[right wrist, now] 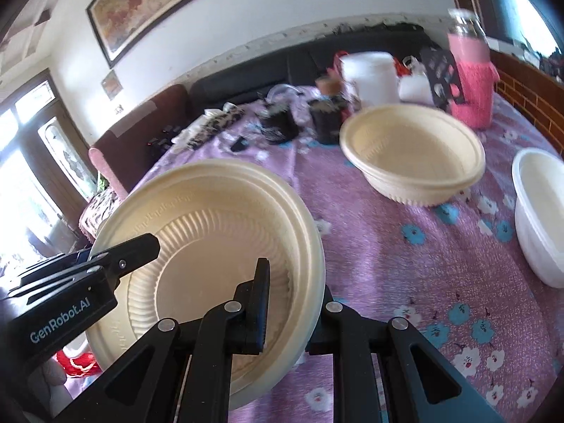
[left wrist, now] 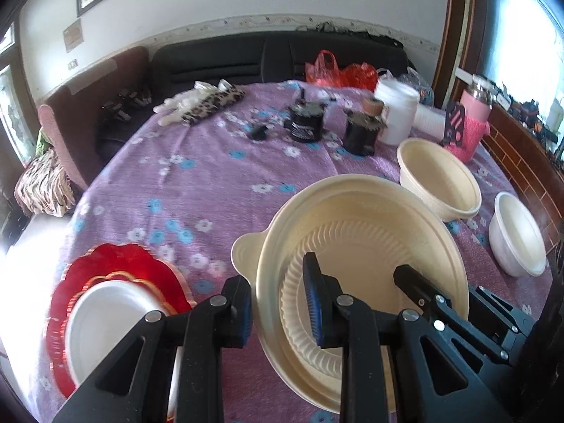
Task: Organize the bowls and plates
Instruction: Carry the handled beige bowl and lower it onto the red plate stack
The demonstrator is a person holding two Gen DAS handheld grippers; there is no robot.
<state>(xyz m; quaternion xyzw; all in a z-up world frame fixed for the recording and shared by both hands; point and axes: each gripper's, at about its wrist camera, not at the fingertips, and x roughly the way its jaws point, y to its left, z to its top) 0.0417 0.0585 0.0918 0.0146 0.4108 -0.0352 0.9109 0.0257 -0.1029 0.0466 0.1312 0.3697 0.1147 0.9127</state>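
I have the left gripper [left wrist: 282, 303] and right gripper [right wrist: 292, 303] clamped on opposite rims of the bowl [left wrist: 359, 232]. It's round, cream, ribbed inside.

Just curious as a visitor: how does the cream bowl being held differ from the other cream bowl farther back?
The held cream bowl is tilted, clamped at its rim from both sides; the far cream bowl sits level on the tablecloth, untouched. The held one looks shallower, the far one deeper. Both are cream with ribbing.
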